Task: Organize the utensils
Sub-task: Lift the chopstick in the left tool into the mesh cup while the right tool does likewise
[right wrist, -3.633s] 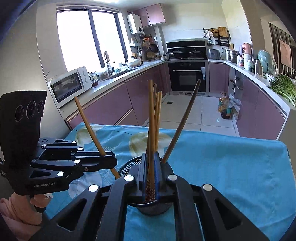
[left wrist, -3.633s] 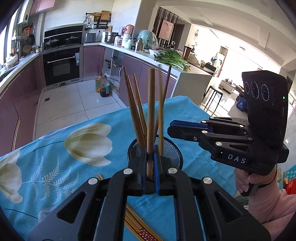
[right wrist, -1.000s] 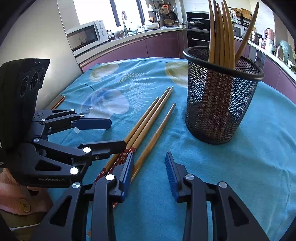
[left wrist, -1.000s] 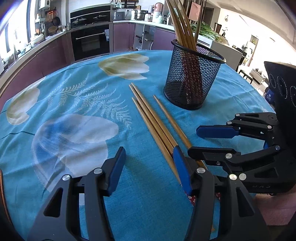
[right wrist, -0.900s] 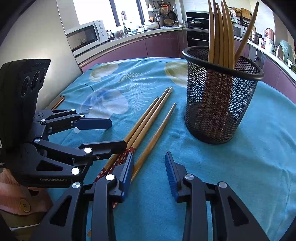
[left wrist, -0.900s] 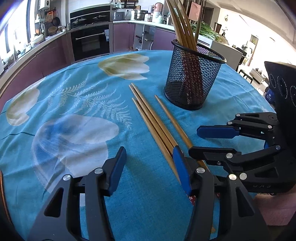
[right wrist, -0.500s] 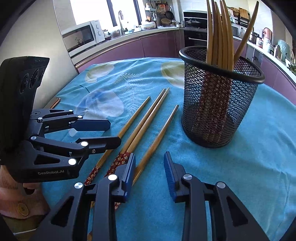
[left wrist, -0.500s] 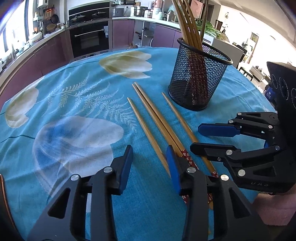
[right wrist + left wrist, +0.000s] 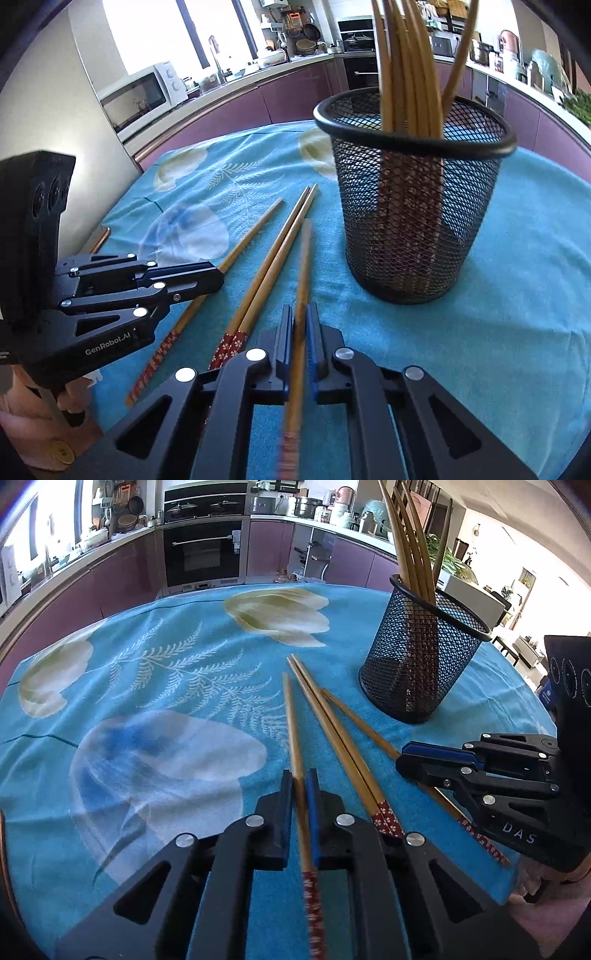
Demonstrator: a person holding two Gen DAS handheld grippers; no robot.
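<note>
Now my left gripper (image 9: 300, 794) is clamped on one bamboo chopstick (image 9: 291, 716), my right gripper (image 9: 300, 325) on another (image 9: 303, 266). To do well, I should lift both level, tilt tips up, then drop them into the black mesh cup (image 9: 413, 206) on the desk (image 9: 166, 686).

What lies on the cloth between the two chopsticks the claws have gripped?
A pair of chopsticks lying side by side, touching, between the left claw's chopstick and the right claw's chopstick. The right wrist view shows this best.
</note>
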